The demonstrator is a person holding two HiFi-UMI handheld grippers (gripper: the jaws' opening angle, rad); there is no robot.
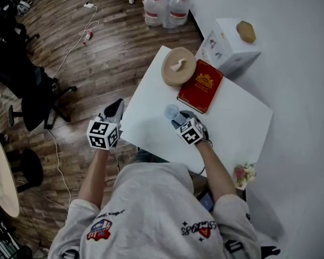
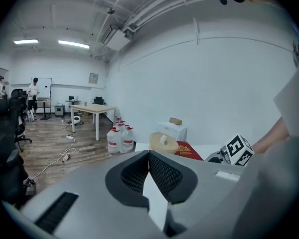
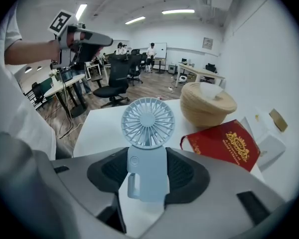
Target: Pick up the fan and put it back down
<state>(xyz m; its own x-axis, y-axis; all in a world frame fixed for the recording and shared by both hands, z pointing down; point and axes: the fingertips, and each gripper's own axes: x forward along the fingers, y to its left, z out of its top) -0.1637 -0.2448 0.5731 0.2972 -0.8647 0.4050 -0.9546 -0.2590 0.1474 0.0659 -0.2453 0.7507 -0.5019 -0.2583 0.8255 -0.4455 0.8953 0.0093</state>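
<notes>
A pale blue hand-held fan (image 3: 148,116) stands upright between the jaws of my right gripper (image 3: 147,178), whose pads press on the sides of its handle. In the head view the fan (image 1: 171,111) shows just beyond the right gripper (image 1: 179,118), lifted over the middle of the white table (image 1: 151,128). My left gripper (image 1: 114,109) hovers off the table's left edge, over the wooden floor. In the left gripper view its pads (image 2: 159,171) meet at the tips with nothing between them.
A red book (image 1: 201,85) and a round woven tissue holder (image 1: 178,66) lie at the table's far side. A white box (image 1: 232,45) stands by the wall, water jugs (image 1: 167,7) beyond. An office chair (image 1: 35,101) and cables are on the floor at left.
</notes>
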